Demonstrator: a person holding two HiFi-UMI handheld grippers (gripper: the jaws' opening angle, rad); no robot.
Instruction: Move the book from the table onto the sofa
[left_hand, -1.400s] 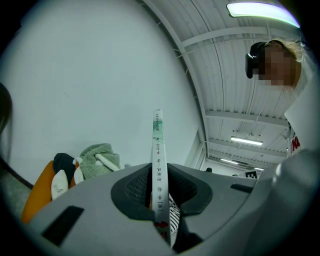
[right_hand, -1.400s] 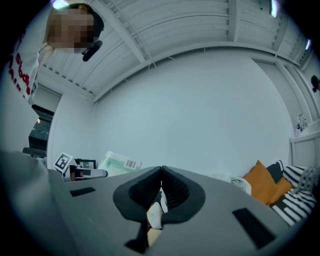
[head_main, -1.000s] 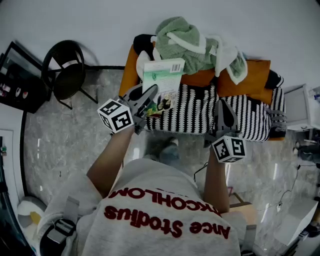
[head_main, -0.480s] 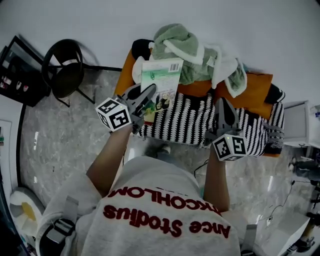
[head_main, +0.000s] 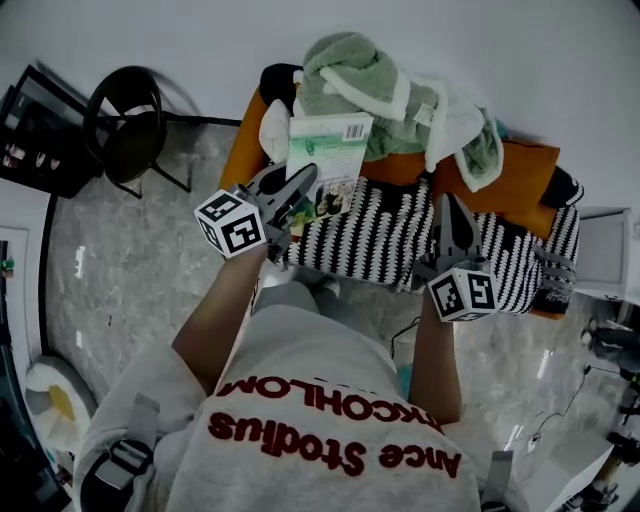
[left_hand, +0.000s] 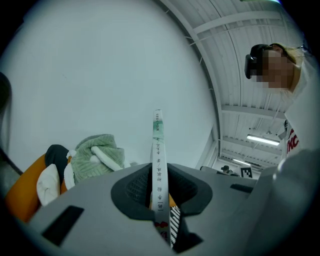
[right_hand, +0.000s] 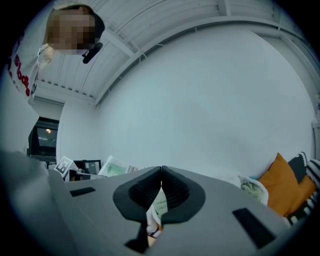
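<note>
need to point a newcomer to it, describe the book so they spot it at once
Find the orange sofa with the black-and-white striped throw. At its left end in the head view, the left gripper grips a thin book. It is the only flat, stiff thing there, green and white with a barcode, unlike the soft green blanket.

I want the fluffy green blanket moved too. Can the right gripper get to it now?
Probably yes. The right gripper is shut and empty, and nothing stands between it and the green blanket on the sofa; it would need to open first.
</note>
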